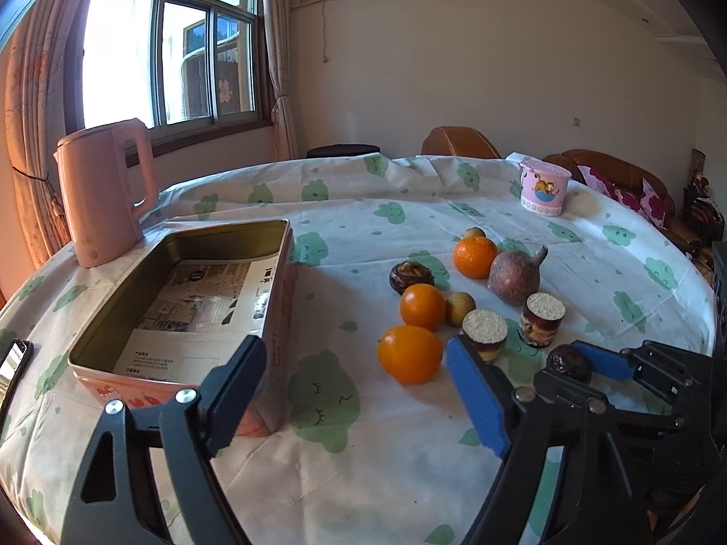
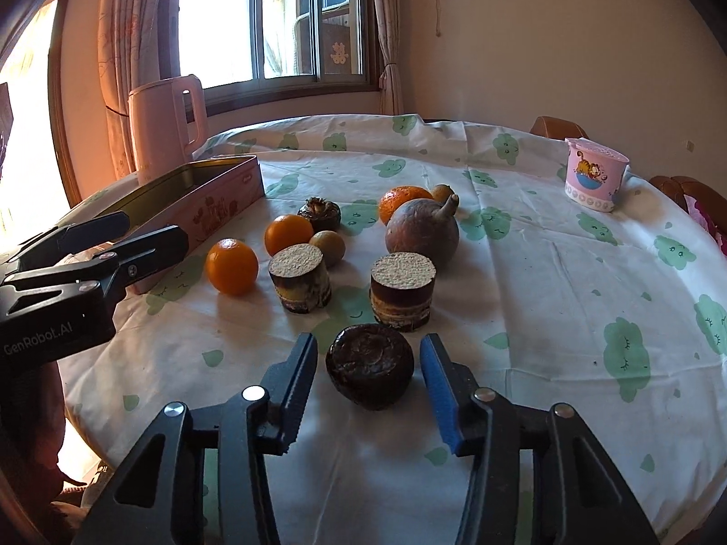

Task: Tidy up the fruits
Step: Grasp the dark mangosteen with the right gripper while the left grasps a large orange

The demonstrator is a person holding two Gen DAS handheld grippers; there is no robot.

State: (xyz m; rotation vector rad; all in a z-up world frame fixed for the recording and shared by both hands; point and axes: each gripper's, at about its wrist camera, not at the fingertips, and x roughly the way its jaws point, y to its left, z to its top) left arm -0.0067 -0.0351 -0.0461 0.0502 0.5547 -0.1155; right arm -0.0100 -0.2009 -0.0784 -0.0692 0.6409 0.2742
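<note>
Fruits lie in a cluster on the tablecloth: three oranges, the nearest orange, two cut sugarcane pieces, a round purple-brown fruit with a stem, small green fruits and dark water chestnuts. An open pink tin box stands to the left, holding only printed paper. My left gripper is open and empty between box and fruits. My right gripper is open, its fingers on either side of a dark water chestnut, not closed on it.
A pink kettle stands behind the box. A pink cartoon cup stands at the far right. A phone lies at the left table edge. Chairs and a sofa stand beyond the table.
</note>
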